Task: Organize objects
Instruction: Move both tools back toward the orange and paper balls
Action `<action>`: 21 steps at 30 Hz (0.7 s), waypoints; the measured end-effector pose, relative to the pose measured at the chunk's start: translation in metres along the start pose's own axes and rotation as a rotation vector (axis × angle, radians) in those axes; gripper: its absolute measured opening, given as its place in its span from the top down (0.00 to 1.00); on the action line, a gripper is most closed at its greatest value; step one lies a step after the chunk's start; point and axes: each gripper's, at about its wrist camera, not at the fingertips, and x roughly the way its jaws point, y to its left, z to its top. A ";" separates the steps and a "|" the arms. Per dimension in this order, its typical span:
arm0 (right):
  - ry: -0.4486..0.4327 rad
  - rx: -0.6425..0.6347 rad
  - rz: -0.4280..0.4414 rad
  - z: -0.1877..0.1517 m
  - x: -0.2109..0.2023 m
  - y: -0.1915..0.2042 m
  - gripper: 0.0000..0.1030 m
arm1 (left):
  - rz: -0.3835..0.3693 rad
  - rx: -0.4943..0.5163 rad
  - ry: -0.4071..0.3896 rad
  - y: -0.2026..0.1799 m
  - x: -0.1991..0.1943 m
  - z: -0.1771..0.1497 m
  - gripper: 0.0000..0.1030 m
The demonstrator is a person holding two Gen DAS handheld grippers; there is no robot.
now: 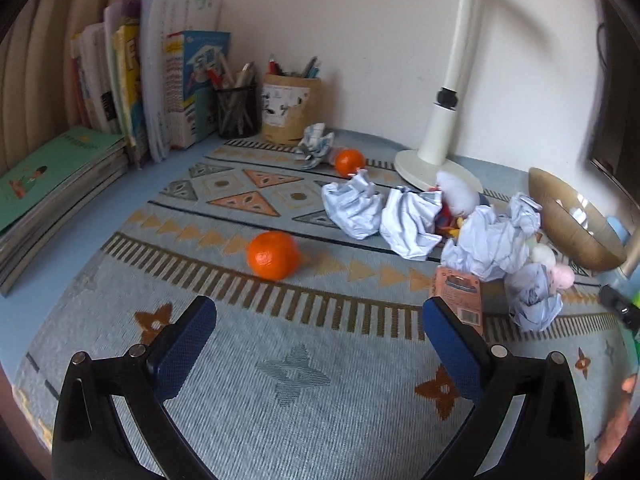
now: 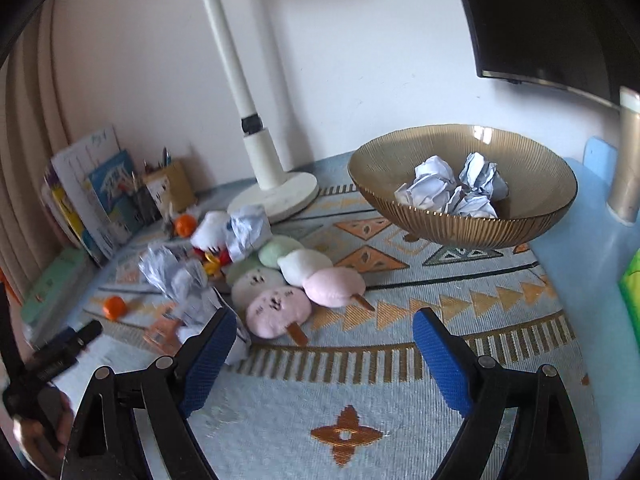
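Two sets of fingers hang released over the tabletop [image 1: 304,420], nothing between either pair. Ahead of the left gripper [image 1: 320,344], slightly toward its left finger, lies the near orange [image 1: 273,255]; being round, it has no long axis and points nowhere, so any approach angle should do. Paper balls [image 1: 408,220] sit farther off, beyond the right finger. Ahead of the right gripper [image 2: 324,354], nearer its left finger, lie two plush skewers [image 2: 320,276], their long axes running from the fingers away to the upper left, stick ends pointing back toward the fingers. The bowl [image 2: 532,168], already holding crumpled paper, stands beyond the right finger; the right hand is nearer it.
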 end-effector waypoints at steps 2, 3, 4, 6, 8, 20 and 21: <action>-0.011 -0.010 0.016 0.001 0.000 0.003 0.14 | -0.017 -0.001 0.018 0.002 0.003 0.000 0.01; -0.004 -0.016 0.009 0.001 0.002 0.004 0.14 | -0.019 -0.007 0.026 0.003 0.004 -0.001 0.01; 0.006 -0.018 0.007 0.001 0.004 0.004 0.14 | -0.019 -0.015 0.028 0.005 0.004 -0.001 0.01; 0.023 -0.022 0.000 0.000 0.008 0.005 0.14 | -0.025 -0.035 0.019 0.009 0.002 -0.001 0.01; 0.015 -0.025 -0.006 0.000 0.006 0.006 0.14 | -0.032 -0.050 0.015 0.013 0.000 -0.002 0.01; 0.097 -0.108 0.173 0.028 0.016 0.068 0.14 | -0.042 -0.050 0.136 0.061 0.024 0.032 0.01; 0.132 -0.110 0.176 0.033 0.023 0.079 0.14 | -0.069 -0.048 0.158 0.064 0.031 0.034 0.01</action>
